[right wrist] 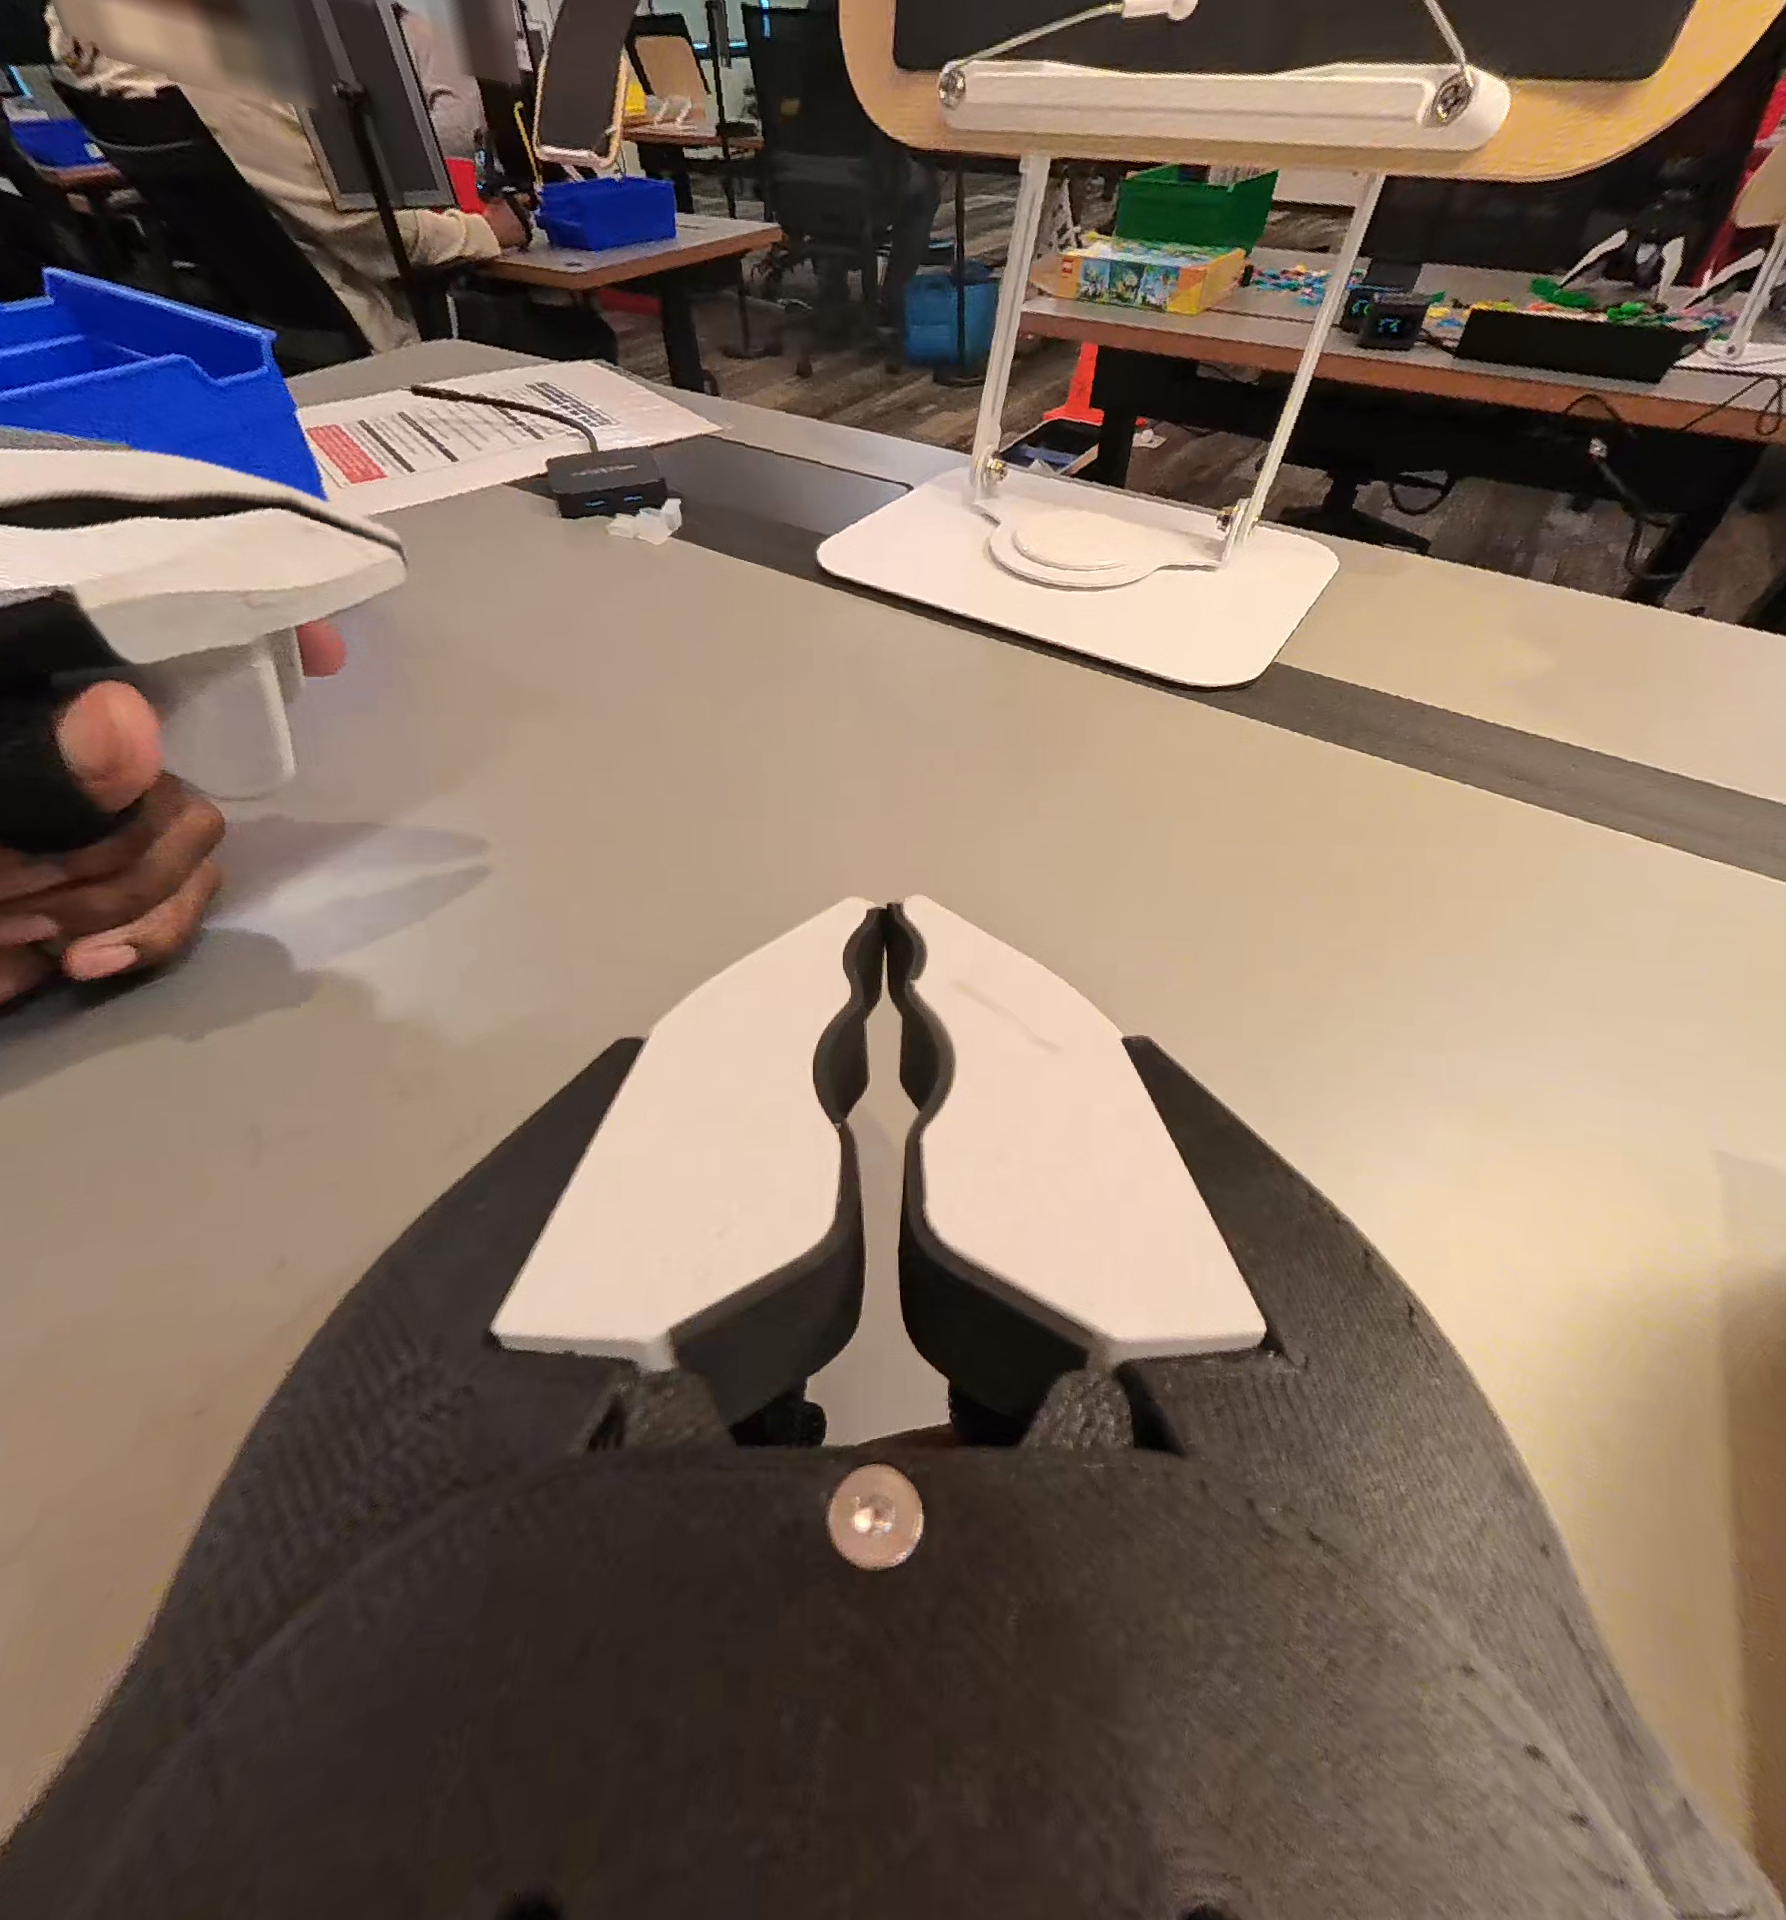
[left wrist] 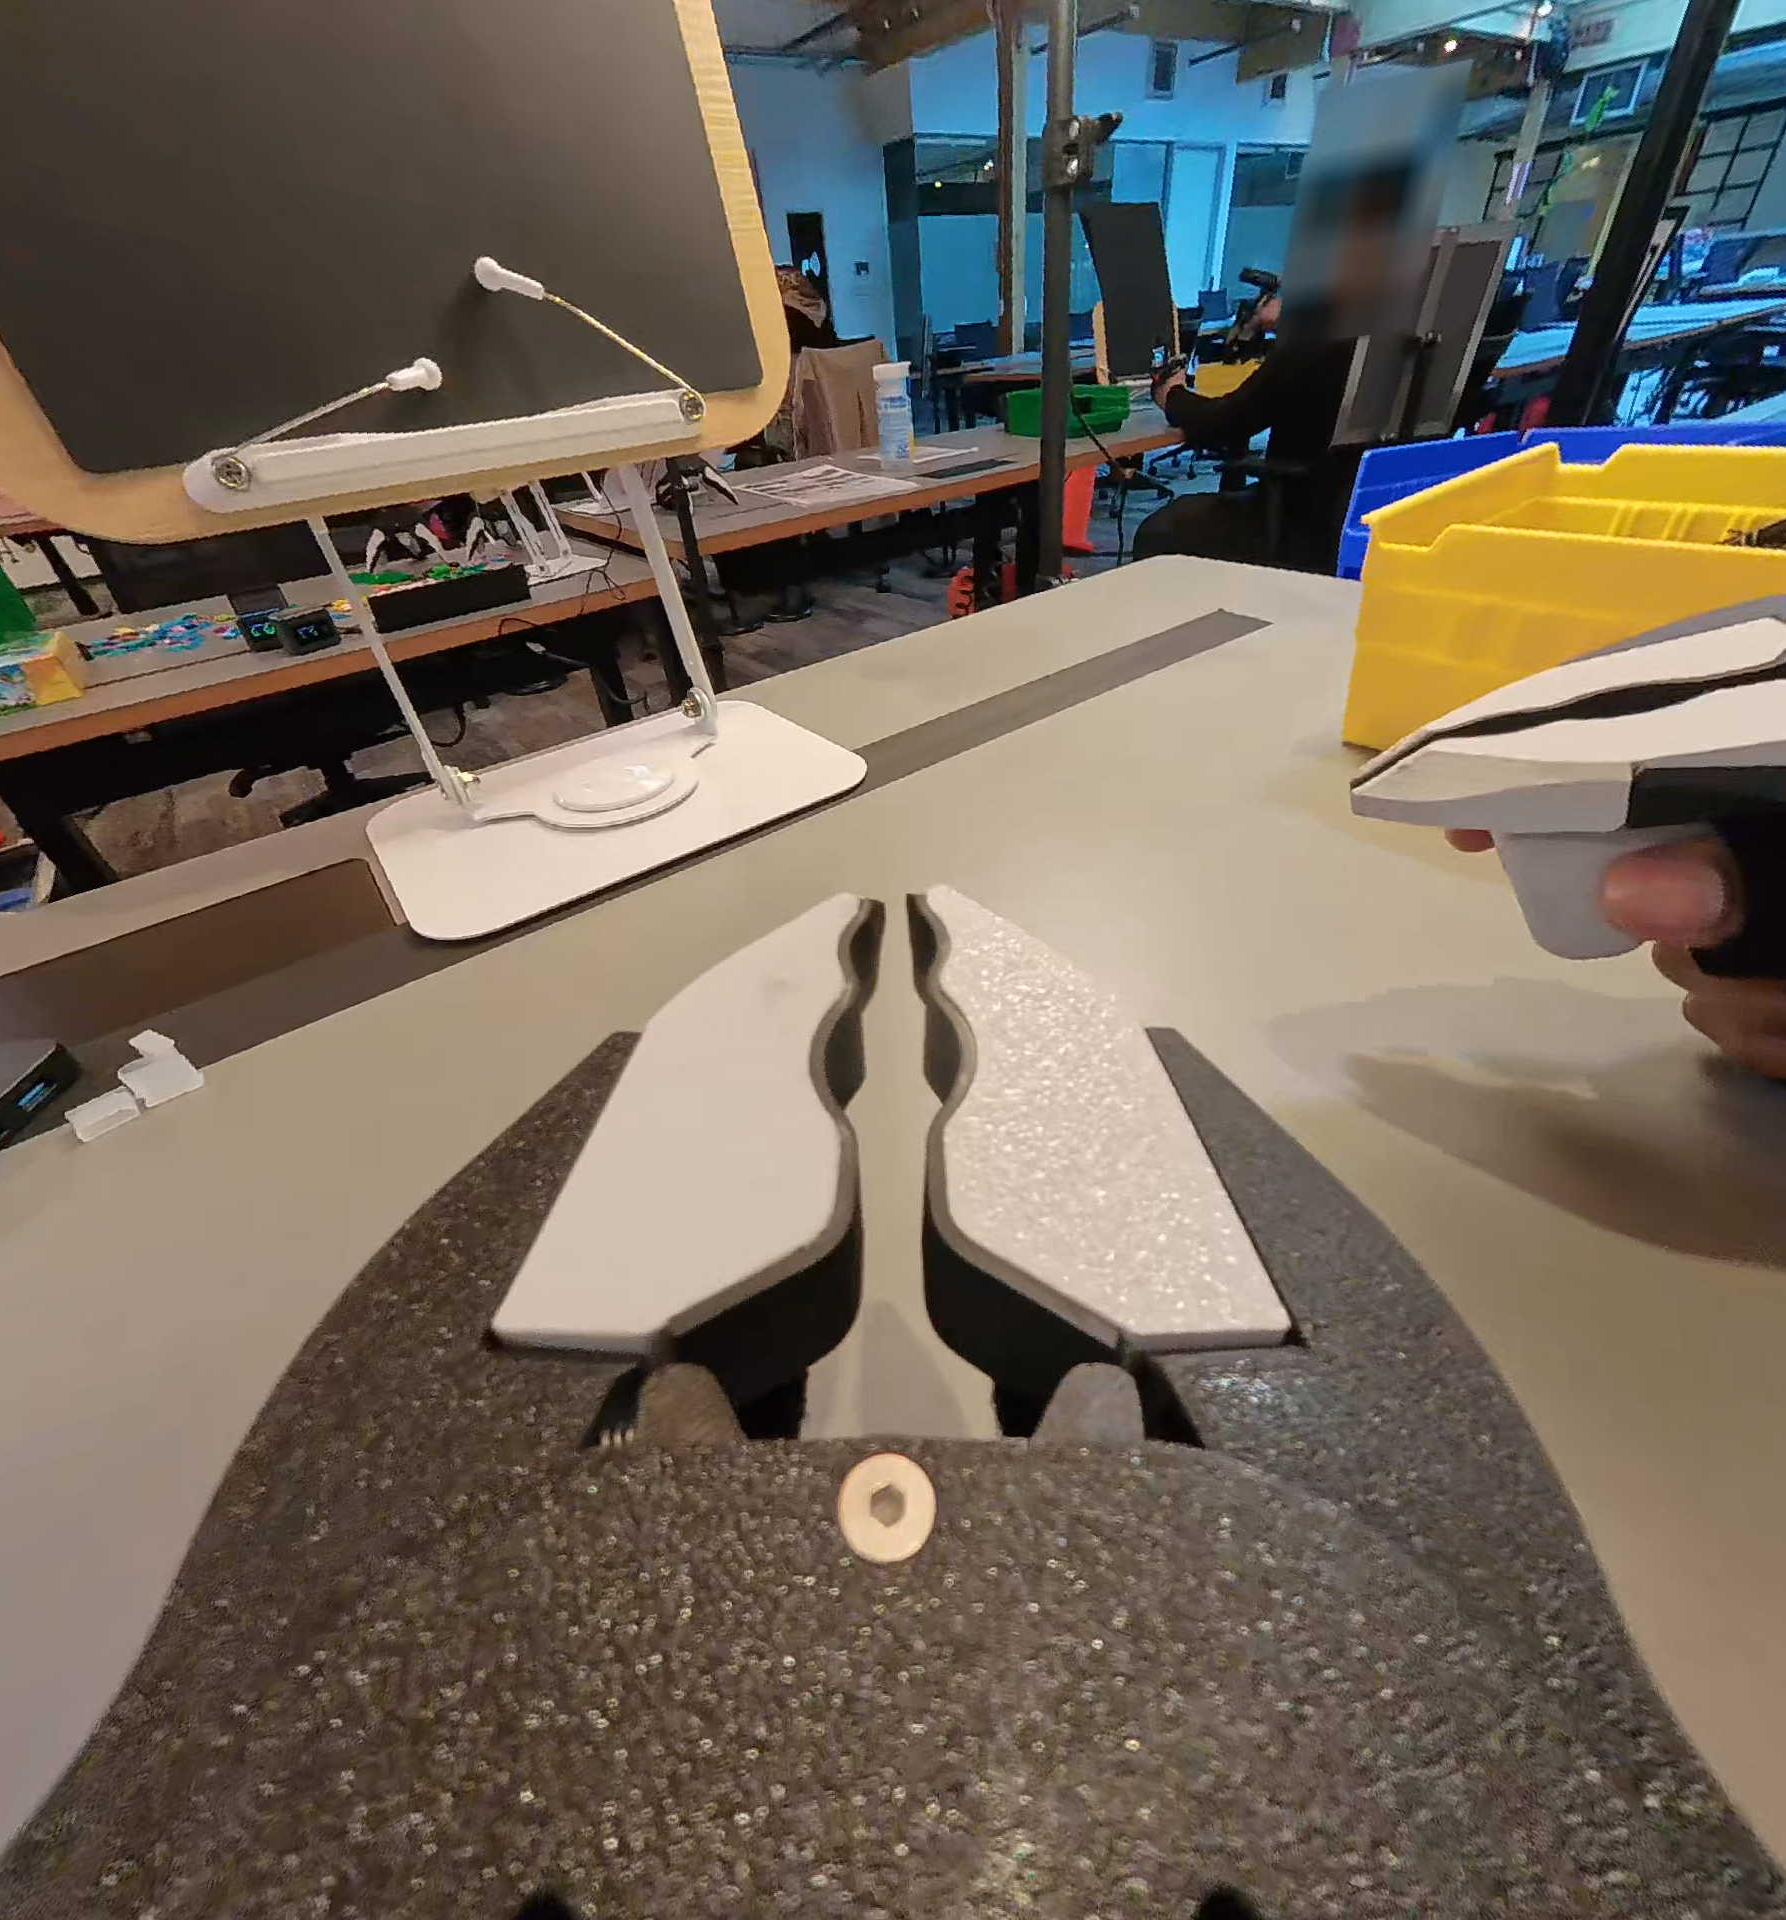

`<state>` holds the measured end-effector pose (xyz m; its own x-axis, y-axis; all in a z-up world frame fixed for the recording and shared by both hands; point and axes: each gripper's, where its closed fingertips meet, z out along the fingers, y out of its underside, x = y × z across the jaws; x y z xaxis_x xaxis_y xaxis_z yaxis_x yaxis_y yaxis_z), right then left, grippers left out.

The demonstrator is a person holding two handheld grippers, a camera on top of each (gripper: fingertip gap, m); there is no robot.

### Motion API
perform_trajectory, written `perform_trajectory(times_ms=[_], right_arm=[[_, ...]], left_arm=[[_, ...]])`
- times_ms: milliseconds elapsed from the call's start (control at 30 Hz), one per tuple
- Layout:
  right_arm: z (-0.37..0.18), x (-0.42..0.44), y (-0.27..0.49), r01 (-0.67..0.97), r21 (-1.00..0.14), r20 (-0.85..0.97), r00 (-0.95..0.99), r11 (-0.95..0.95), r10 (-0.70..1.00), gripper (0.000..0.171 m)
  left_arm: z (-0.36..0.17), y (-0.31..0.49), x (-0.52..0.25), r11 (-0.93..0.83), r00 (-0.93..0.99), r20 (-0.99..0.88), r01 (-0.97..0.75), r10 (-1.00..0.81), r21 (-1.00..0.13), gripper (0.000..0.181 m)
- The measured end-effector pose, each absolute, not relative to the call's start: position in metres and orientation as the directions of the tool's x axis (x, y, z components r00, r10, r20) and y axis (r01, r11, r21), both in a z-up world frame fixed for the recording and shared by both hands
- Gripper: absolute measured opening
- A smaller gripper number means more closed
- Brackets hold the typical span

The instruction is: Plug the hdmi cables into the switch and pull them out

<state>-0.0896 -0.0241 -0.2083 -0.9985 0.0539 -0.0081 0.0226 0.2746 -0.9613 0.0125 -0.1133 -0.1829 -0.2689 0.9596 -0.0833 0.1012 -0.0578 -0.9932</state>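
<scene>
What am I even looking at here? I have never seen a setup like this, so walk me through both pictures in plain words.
No robot here: a person holds a two-finger gripper in each hand, and each gripper carries a camera looking forward along its fingers.

One picture is from the left gripper, whose jaws are almost closed on nothing. The right gripper shows at its right edge, held by a hand.

The other picture is from the right gripper, shut and empty, with the left gripper at its left edge.

On the grey table stand a white stand carrying a dark board, a small black switch with one cable, small clear plastic bits beside it, a printed sheet, a blue bin and a yellow bin.

Neither gripper holds anything.
</scene>
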Motion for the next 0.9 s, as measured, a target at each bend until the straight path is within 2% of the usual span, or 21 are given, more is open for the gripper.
perform_trajectory(times_ms=[67,500,900], right_arm=[[-0.209,-0.090,-0.024,0.022,-0.960,-0.008,-0.999,0.279,0.050,0.000],[-0.211,-0.097,-0.021,0.095,-0.954,-0.083,-0.995,0.284,0.054,0.000],[-0.210,-0.098,-0.021,0.125,-0.954,-0.118,-0.992,0.274,0.041,0.000]], left_arm=[[-0.184,-0.112,0.012,-0.064,-0.257,-0.091,0.109,0.962,-0.992,0.000],[-0.192,-0.111,0.008,-0.102,-0.270,-0.149,0.180,0.951,-0.978,0.004],[-0.194,-0.119,0.014,-0.032,-0.275,-0.081,0.178,0.958,-0.983,0.006]])
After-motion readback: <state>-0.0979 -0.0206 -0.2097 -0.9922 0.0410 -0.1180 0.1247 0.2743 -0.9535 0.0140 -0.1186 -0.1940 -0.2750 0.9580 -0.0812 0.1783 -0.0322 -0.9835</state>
